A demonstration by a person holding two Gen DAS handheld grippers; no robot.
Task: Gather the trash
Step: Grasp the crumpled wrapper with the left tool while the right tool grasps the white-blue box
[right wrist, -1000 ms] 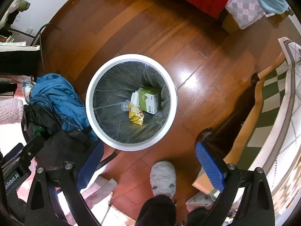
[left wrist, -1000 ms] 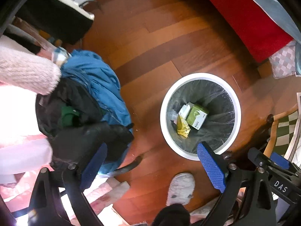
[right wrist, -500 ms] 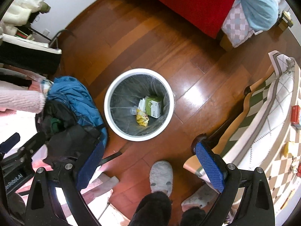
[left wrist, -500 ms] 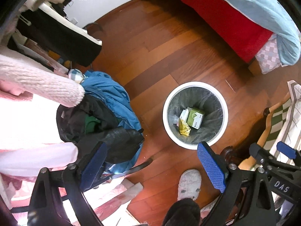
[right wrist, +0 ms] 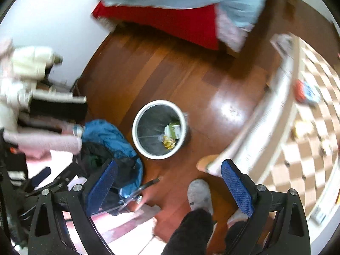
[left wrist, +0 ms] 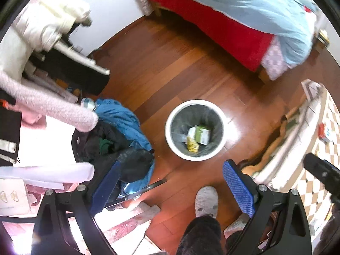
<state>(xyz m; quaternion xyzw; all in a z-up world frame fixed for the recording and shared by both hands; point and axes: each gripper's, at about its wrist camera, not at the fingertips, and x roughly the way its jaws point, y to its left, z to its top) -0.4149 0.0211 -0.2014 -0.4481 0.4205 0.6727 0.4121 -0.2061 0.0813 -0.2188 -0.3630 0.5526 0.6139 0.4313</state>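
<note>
A white round trash bin (left wrist: pixel 215 108) (right wrist: pixel 136 136) with a grey liner stands on the wooden floor far below both grippers. Inside lie a green and white carton (left wrist: pixel 203 134) (right wrist: pixel 174 129) and a yellow wrapper (left wrist: pixel 192 147) (right wrist: pixel 169 144). My left gripper (left wrist: pixel 172 188) is open and holds nothing. My right gripper (right wrist: pixel 169 186) is open too, also with nothing between its blue pads. Both hang high above the floor, on the near side of the bin. On the checkered tabletop at the right lie a red packet (right wrist: pixel 300 91) (left wrist: pixel 323 131) and a yellowish item (right wrist: pixel 303 129), both blurred.
A chair heaped with blue and black clothes (left wrist: pixel 121 127) (right wrist: pixel 106 136) stands left of the bin. A bed with red frame and light blue cover (left wrist: pixel 233 17) (right wrist: pixel 180 0) is at the back. The person's slippered foot (left wrist: pixel 206 199) (right wrist: pixel 199 193) is near the bottom. A table (right wrist: pixel 265 114) lies right.
Both grippers have risen well above the bin, which now looks much smaller. The right view has swung toward the checkered table. Both stay open.
</note>
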